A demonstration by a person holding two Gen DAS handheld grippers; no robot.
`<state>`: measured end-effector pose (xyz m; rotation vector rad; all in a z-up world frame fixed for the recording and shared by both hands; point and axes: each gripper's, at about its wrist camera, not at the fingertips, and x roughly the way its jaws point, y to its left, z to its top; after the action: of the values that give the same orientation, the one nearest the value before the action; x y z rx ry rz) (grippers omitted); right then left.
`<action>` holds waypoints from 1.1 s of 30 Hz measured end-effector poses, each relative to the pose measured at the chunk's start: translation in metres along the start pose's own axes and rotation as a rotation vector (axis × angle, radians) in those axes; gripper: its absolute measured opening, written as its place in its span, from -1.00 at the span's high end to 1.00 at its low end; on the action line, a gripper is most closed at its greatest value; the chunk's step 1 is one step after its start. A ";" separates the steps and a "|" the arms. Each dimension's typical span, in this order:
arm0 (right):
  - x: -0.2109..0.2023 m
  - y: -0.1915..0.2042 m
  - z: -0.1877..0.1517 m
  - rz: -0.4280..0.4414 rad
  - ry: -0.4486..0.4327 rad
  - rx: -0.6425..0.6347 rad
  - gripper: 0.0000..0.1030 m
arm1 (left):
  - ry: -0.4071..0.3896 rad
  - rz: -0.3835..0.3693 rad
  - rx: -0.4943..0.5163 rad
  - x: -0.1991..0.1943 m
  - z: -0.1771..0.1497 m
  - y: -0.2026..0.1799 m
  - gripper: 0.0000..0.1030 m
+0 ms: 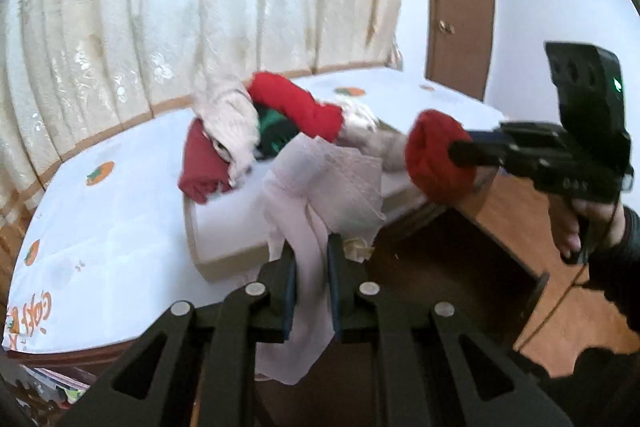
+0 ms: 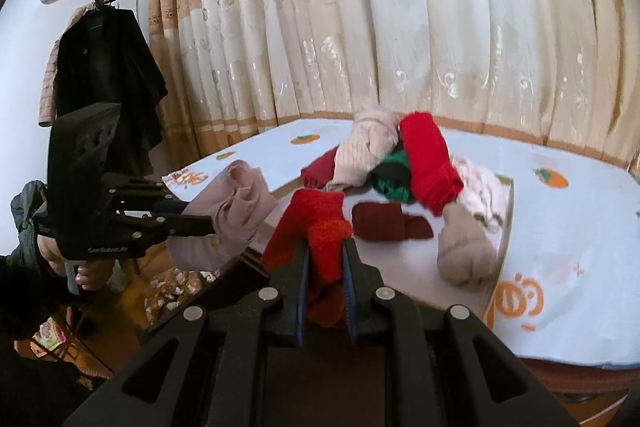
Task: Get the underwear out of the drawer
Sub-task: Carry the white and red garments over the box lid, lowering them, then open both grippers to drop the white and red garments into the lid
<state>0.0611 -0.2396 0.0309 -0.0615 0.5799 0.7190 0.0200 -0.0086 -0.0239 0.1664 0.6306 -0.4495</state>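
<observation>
Underwear, pale pink [image 1: 316, 187] | clamped in left hand-held gripper [image 1: 312, 251]

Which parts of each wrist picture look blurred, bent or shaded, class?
Left wrist view: the curtain bows outward, the clothes pile is smeared with motion blur, black corners frame the circle. Right wrist view: sharper, the curtain glows backlit, the bed's edge curves, the lower left sits in shadow.

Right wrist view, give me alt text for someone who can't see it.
The right gripper is shut on a red knit garment held above a white bed. At left, the left gripper clamps a pale pink garment. A pile of clothes lies on the bed before cream curtains.
</observation>
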 end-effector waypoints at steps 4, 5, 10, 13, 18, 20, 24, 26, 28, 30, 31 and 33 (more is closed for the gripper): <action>0.001 0.003 0.015 -0.002 -0.020 -0.019 0.67 | -0.024 0.030 -0.024 0.004 0.010 0.008 0.78; 0.001 0.002 0.018 -0.002 -0.024 -0.019 0.67 | -0.032 0.048 -0.021 0.005 0.013 0.009 0.78; 0.014 -0.001 0.032 -0.008 -0.023 -0.023 0.67 | -0.039 0.109 -0.058 0.019 0.024 0.024 0.78; 0.026 -0.005 0.040 -0.017 -0.019 -0.019 0.67 | -0.036 0.133 -0.081 0.030 0.031 0.035 0.78; 0.049 -0.013 0.055 -0.014 -0.002 0.006 0.67 | -0.026 0.155 -0.101 0.043 0.039 0.045 0.78; 0.059 -0.015 0.058 -0.021 0.008 0.002 0.67 | -0.024 0.157 -0.110 0.049 0.042 0.049 0.78; 0.079 -0.018 0.062 -0.024 0.030 0.006 0.67 | -0.016 0.158 -0.122 0.060 0.046 0.054 0.78; 0.090 -0.021 0.063 -0.026 0.047 0.020 0.67 | -0.004 0.161 -0.129 0.067 0.046 0.057 0.78; 0.100 -0.024 0.062 -0.027 0.064 0.026 0.67 | 0.011 0.164 -0.140 0.077 0.045 0.060 0.78; 0.115 -0.027 0.060 -0.027 0.095 0.033 0.67 | 0.026 0.157 -0.150 0.085 0.044 0.063 0.78; 0.124 -0.029 0.058 -0.033 0.114 0.038 0.67 | 0.035 0.157 -0.163 0.090 0.042 0.065 0.78; 0.136 -0.031 0.054 -0.035 0.135 0.048 0.67 | 0.051 0.155 -0.161 0.099 0.039 0.066 0.78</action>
<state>0.1890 -0.1679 0.0014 -0.0761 0.7237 0.6704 0.1413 0.0036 -0.0508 0.0727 0.6959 -0.2446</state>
